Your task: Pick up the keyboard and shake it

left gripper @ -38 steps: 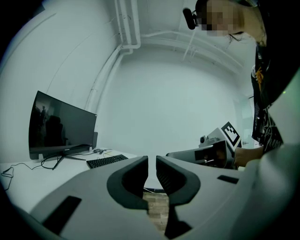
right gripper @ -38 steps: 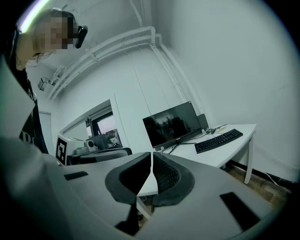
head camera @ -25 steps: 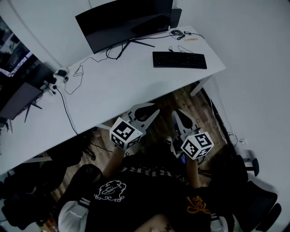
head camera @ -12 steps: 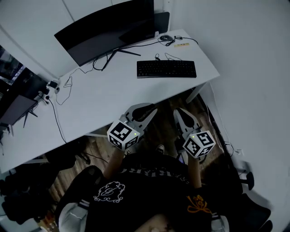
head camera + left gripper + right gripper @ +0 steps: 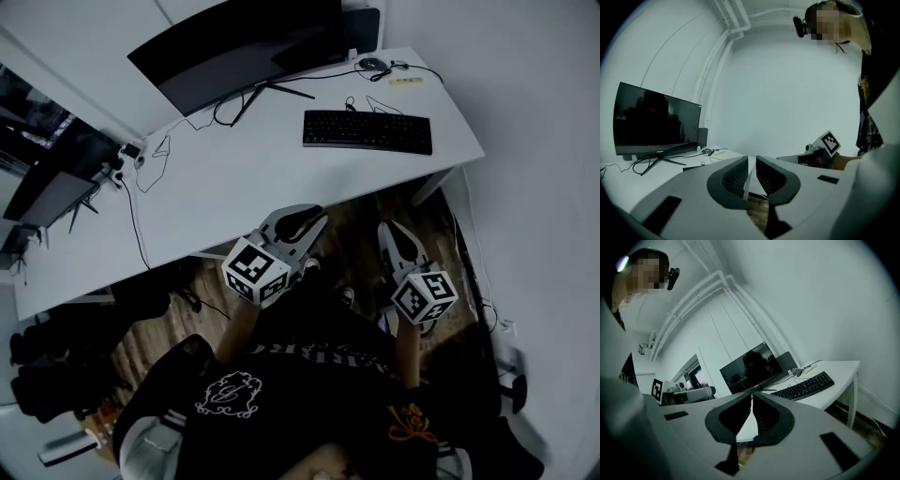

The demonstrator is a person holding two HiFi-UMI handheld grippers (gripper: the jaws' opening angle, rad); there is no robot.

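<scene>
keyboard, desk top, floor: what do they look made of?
Keyboard: black plastic by the look, matt, rows of moulded keys. Desk top: white, smooth, probably laminate; its core doesn't show. Floor: brown planks with grain, wood or wood-look.

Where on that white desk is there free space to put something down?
The widest bare patch of the desk lies left of the keyboard, in front of the monitor, right of the loose cables. The back right corner is crowded: mouse and cords.

The keyboard (image 5: pixel 367 131) is black, the desk (image 5: pixel 244 187) white
</scene>
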